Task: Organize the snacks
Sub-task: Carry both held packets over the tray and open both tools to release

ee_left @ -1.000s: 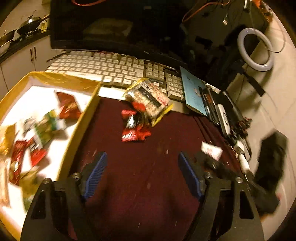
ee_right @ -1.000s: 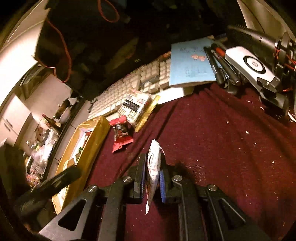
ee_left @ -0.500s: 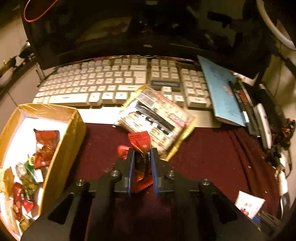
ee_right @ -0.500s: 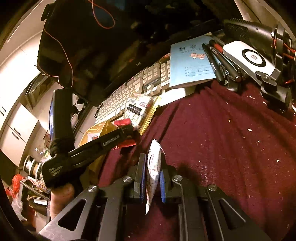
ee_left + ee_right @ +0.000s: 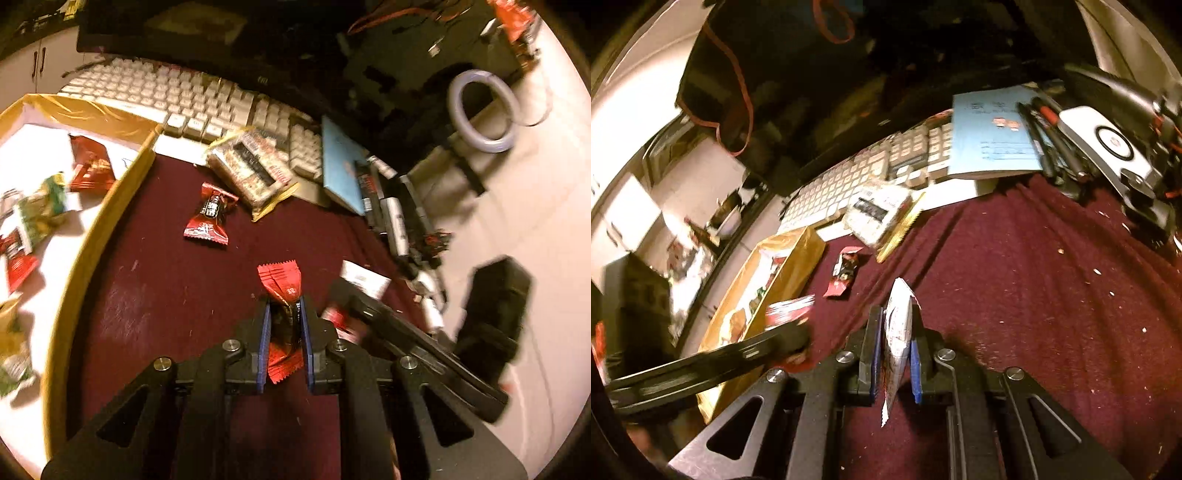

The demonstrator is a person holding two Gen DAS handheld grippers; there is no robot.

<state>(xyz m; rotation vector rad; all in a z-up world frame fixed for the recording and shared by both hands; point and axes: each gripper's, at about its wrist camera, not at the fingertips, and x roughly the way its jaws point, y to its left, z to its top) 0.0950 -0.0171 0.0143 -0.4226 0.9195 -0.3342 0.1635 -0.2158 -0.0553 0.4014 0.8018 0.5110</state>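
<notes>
The left gripper point(image 5: 283, 314), jaws just closed, clamps a red candy wrapper point(image 5: 281, 284) for the gold box point(image 5: 110, 206) to its left; the right gripper point(image 5: 894, 338) pinches a white sachet point(image 5: 897, 325), presumably bound there too

Both wrist views close, angled down over maroon cloth point(image 5: 177, 295); shared: keyboard point(image 5: 192, 99), snack box point(image 5: 798, 258).

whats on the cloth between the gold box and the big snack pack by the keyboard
One red candy lies on the maroon cloth between the gold box and big snack pack, shown in both wrist views.
</notes>
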